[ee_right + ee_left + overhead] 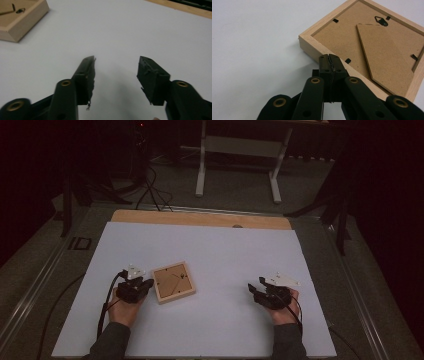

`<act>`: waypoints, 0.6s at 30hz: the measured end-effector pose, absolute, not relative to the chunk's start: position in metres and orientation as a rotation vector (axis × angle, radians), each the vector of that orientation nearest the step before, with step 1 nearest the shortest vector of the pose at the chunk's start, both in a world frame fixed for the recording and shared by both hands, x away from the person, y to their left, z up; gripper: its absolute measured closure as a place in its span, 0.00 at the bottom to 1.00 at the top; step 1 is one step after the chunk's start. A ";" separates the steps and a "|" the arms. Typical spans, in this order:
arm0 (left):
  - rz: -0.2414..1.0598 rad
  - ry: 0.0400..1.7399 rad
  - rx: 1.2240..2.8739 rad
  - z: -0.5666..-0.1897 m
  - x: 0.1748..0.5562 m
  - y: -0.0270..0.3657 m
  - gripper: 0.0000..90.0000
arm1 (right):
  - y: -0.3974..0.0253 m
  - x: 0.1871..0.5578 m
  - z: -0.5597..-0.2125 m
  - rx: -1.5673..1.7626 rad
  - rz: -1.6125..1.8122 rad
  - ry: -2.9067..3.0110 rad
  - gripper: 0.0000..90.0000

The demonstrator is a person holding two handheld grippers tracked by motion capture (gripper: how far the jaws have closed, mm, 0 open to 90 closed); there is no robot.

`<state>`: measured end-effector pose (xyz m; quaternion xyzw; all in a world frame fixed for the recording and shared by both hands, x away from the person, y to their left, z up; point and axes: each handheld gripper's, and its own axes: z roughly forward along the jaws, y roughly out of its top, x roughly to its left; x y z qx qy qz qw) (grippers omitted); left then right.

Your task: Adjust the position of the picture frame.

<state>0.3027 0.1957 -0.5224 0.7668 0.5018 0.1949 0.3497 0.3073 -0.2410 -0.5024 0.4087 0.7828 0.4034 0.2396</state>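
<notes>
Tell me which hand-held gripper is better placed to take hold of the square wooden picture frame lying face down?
Left. The left hand-held gripper sits right at the edge of the square light-wood picture frame, jaws shut, so it must open first. The right hand-held gripper, jaws open, rests far off across the white tabletop.

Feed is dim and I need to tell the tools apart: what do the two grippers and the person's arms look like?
Both grippers are black, each with two jaws on linked arms with brass-ringed pivot holes. The left gripper and right gripper each carry a pale three-cornered plate on top and trail a black cable back toward the person. The jaw pads are dark and rough-edged. The sleeves are dark grey.
</notes>
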 end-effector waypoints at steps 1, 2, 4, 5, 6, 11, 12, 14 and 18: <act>0.506 1.298 1.988 -0.522 0.303 0.195 0.99 | -0.240 0.306 -0.501 1.121 1.102 2.126 0.57; 0.508 1.296 1.986 -0.523 0.303 0.194 0.99 | -0.239 0.305 -0.499 1.129 1.107 2.109 0.59; 0.515 1.290 1.996 -0.522 0.304 0.193 0.99 | -0.239 0.303 -0.496 1.138 1.127 2.084 0.63; 0.521 1.286 2.002 -0.522 0.304 0.191 1.00 | -0.238 0.303 -0.495 1.140 1.135 2.079 0.65; 0.524 1.283 2.001 -0.522 0.305 0.190 1.00 | -0.238 0.302 -0.494 1.137 1.142 2.079 0.66; 0.506 1.234 2.001 -0.524 0.308 0.176 1.00 | -0.225 0.303 -0.491 1.105 1.152 2.087 0.79; 0.505 1.230 2.001 -0.524 0.308 0.173 1.00 | -0.221 0.303 -0.490 1.104 1.157 2.088 0.82; 0.503 1.219 2.002 -0.525 0.309 0.168 1.00 | -0.212 0.305 -0.489 1.096 1.169 2.095 0.90; 0.503 1.211 2.009 -0.525 0.310 0.163 1.00 | -0.195 0.309 -0.490 1.054 1.167 2.127 0.97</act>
